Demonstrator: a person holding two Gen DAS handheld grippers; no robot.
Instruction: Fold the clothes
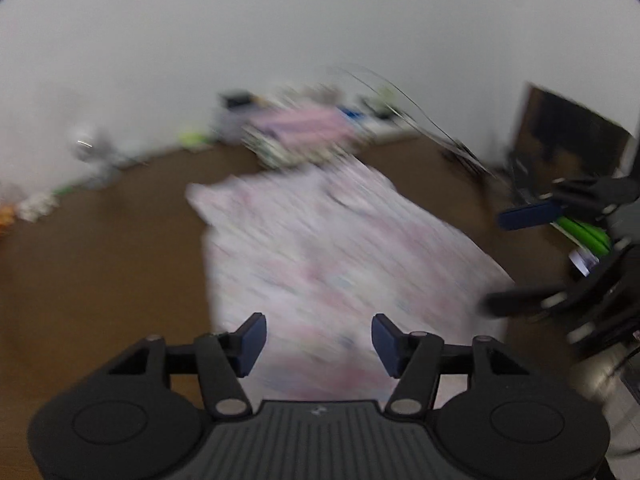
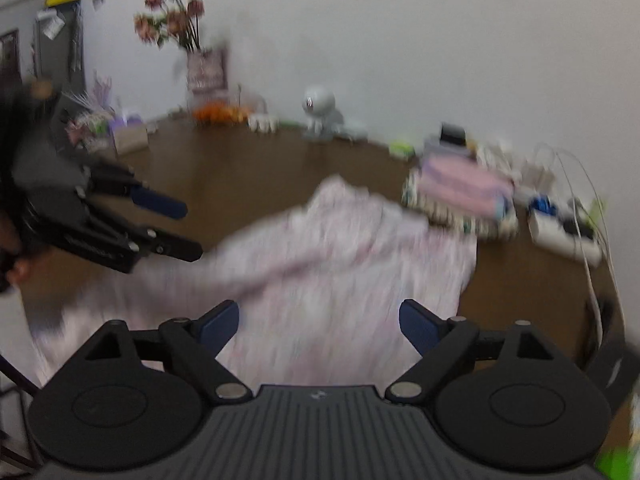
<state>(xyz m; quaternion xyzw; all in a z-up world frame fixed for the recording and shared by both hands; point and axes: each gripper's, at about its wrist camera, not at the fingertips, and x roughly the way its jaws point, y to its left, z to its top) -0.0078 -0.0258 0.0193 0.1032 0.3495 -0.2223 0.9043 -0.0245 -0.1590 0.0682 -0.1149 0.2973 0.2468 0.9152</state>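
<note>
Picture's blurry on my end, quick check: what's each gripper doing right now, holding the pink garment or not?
Left gripper: open, nothing between its pads, above the pink garment.
Right gripper: open wide, also holding nothing.

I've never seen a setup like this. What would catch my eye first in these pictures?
Probably the pale pink patterned garment spread across the middle of the brown table. Next, the black left gripper and right gripper, both open, just above its near edge. Dried flowers stand far back by the wall.
</note>
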